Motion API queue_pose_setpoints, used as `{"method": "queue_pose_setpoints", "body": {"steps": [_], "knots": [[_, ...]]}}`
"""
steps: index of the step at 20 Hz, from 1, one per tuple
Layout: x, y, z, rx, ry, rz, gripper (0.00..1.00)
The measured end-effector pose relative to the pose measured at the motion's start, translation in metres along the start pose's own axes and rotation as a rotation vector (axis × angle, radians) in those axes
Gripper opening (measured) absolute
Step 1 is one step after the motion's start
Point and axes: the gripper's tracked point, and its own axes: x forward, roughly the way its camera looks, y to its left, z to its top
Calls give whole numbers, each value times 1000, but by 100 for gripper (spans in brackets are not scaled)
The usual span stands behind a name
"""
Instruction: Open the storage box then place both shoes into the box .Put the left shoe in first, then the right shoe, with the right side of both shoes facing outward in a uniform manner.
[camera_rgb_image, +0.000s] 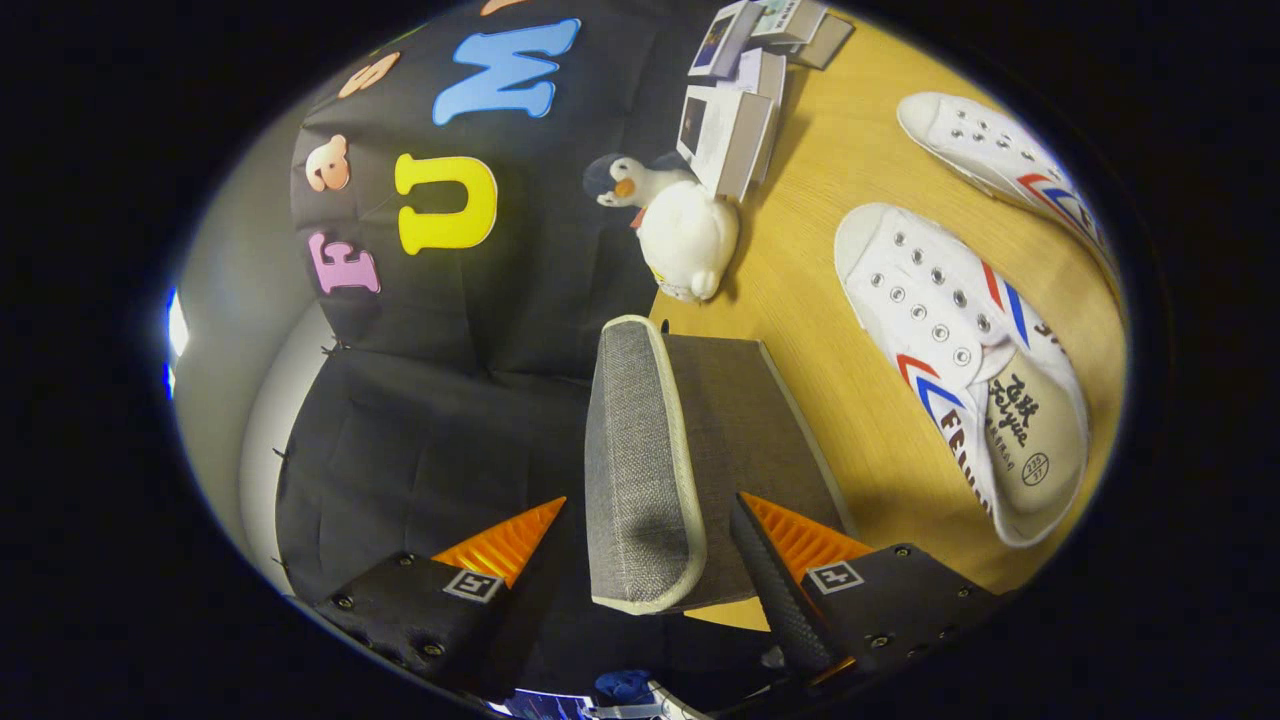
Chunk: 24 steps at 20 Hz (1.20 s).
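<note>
Grey fabric storage box (700, 450) on the table (850, 170), pale-piped lid (640, 470) sitting between my claw (640, 545) fingers, which are spread, not clamped. Two white lace-less shoes with red-blue stripes lie beside it: near shoe (950, 360), far shoe (1010, 160), both outside the box.

the storage box (690, 450) lid stands between the spread jaws; bare bench (820, 300) separates it from the near shoe (950, 350), with a plush penguin (680, 235) beyond.
</note>
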Motion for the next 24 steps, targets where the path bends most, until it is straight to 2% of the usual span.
{"method": "queue_pose_setpoints", "body": {"steps": [3, 4, 5, 6, 7, 9, 10, 11, 13, 20, 24], "knots": [[5, 0, -7, 25, 39, 13, 94], [11, -4, -9, 25, 36, -5, 91], [10, -4, -8, 33, 43, 1, 68], [10, -1, -10, 47, 51, 2, 58], [9, -2, -11, 50, 68, 3, 52], [7, -3, -15, 34, 102, -3, 52], [21, -2, -16, 33, 70, 6, 52], [4, 6, -2, 58, 37, 27, 26], [2, 9, 2, 60, 44, 31, 4], [-6, 29, -22, -51, 153, 41, 1], [-9, 60, -21, -88, 154, 81, 1]]}}
